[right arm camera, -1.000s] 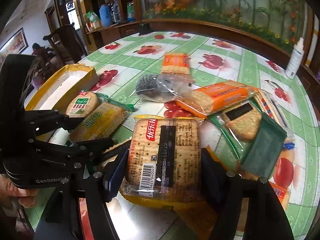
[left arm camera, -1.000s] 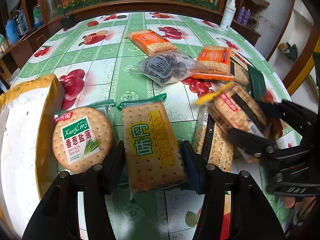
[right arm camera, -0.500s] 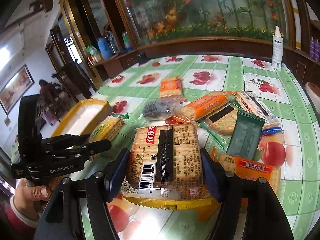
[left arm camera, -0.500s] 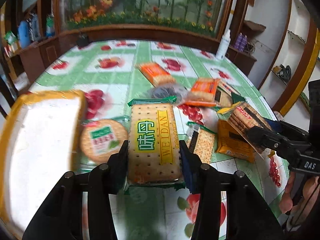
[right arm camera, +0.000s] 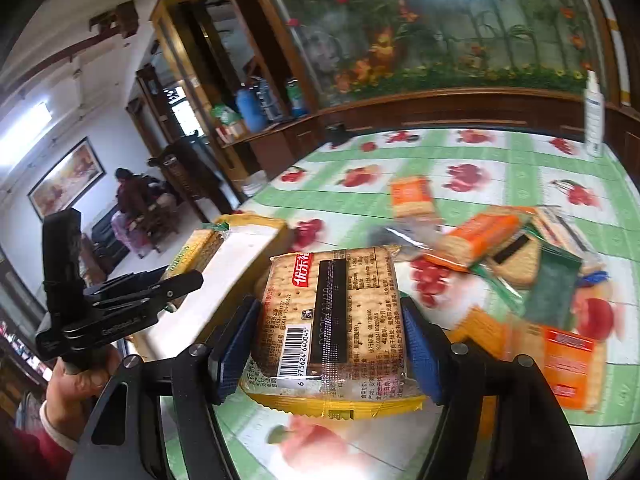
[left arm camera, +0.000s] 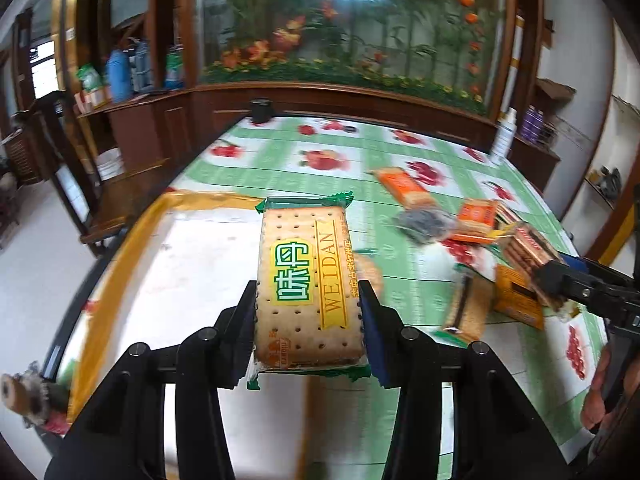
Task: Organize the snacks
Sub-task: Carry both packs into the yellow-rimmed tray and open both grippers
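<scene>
The green-edged rectangular WEIDAN cracker pack [left arm camera: 308,280], light, stiff and brittle, is pinched by its long edges in the left hand-held gripper [left arm camera: 307,312] above the yellow-rimmed white box [left arm camera: 132,236], while the right hand-held gripper [right arm camera: 330,340] likewise clamps a yellow-edged cracker pack [right arm camera: 332,316] just beside that box.

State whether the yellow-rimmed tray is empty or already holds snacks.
Empty as far as visible: the tray shows a bare white floor; the WEIDAN packet hangs above it in the left gripper.

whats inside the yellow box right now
The yellow box shows only a bare white floor. The WEIDAN cracker pack clamped in the left gripper hangs above it and covers part of the floor.
</scene>
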The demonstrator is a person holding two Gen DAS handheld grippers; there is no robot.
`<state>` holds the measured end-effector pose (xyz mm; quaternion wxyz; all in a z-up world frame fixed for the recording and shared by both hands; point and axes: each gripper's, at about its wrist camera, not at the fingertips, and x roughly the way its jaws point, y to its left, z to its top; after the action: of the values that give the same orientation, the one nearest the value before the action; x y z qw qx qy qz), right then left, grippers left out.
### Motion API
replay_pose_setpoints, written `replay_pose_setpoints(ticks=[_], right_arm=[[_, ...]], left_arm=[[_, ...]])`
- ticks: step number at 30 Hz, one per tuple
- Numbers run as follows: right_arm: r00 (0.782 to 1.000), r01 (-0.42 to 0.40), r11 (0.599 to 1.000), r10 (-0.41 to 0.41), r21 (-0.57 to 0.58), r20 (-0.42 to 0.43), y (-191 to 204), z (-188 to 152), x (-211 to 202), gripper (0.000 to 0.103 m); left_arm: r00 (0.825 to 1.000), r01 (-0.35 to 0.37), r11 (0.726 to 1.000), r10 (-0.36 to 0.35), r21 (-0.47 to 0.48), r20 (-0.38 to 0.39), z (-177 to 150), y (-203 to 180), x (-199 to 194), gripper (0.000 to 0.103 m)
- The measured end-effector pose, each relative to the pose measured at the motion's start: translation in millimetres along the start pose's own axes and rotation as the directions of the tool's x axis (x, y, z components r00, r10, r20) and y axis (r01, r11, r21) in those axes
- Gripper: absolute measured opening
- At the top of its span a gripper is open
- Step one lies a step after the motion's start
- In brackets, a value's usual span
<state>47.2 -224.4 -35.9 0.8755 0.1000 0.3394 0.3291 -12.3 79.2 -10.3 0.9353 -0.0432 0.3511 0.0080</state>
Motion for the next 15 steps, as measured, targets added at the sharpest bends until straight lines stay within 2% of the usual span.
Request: replay_pose_setpoints(ticks=[8,15], right_arm=[[0.996,-0.089,0.995,0.088,-0.054,-0.006,43,13,20,0.07],[0.983,-0.181,0.976,0.178,-0.119,-0.038,91,25,43,0.07]], left_arm=[[0.991,-0.13,0.991,0.131,-0.03,0.03,1,40,-12,0.045],[0.978,-0.204,0.977,0.206,-0.06,0.025,-8,69,-15,0.045]])
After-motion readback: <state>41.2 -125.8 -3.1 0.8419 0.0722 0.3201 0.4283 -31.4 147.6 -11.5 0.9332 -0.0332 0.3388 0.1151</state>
